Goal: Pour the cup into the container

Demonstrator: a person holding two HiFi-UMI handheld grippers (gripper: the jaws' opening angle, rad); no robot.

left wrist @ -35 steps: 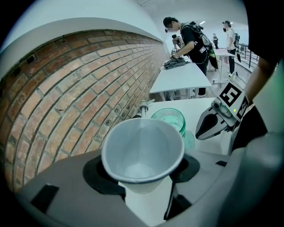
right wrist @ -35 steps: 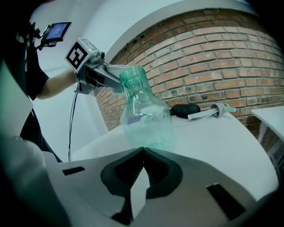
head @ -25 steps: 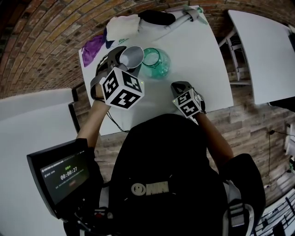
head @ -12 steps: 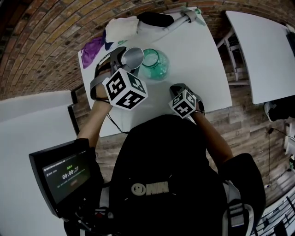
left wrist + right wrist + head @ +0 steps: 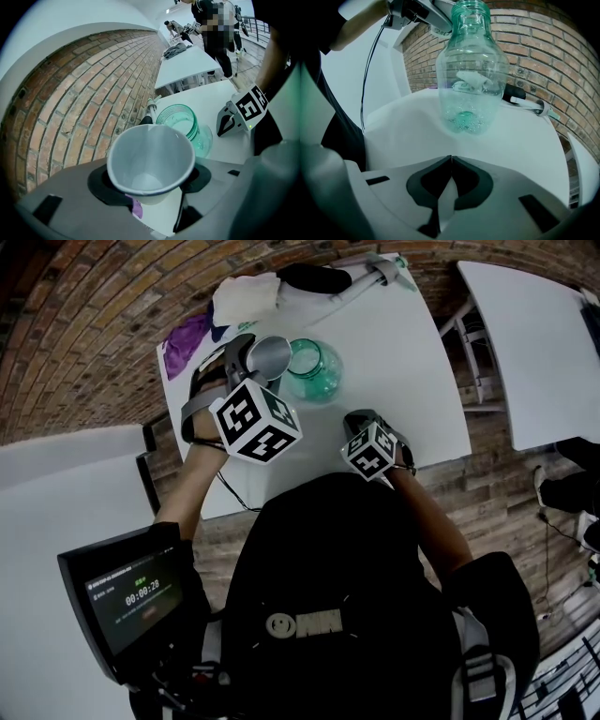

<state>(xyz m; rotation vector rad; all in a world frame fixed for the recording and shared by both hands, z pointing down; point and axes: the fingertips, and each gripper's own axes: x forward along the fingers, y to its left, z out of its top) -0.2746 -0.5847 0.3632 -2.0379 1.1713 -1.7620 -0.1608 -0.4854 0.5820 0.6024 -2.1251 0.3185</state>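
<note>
A white paper cup (image 5: 270,354) sits between the jaws of my left gripper (image 5: 251,360), which is shut on it. The cup hangs above the white table (image 5: 403,362), right beside the mouth of the green glass jar (image 5: 312,369). In the left gripper view the cup (image 5: 150,159) opens toward the camera, only white shows inside, and the jar (image 5: 183,123) stands just behind it. My right gripper (image 5: 360,418) hovers near the table's front edge, short of the jar, jaws shut on nothing (image 5: 450,161). The jar (image 5: 471,70) stands upright ahead of it.
At the table's far edge lie a white cloth (image 5: 246,296), a purple cloth (image 5: 187,334), a black item (image 5: 319,277) and a pen-like tool (image 5: 529,105). A second white table (image 5: 534,343) stands to the right. A small screen (image 5: 122,601) is at lower left.
The right gripper has drifted slightly left and rolled a little. The left gripper has rolled slightly with the cup, which stays beside the jar's mouth.
</note>
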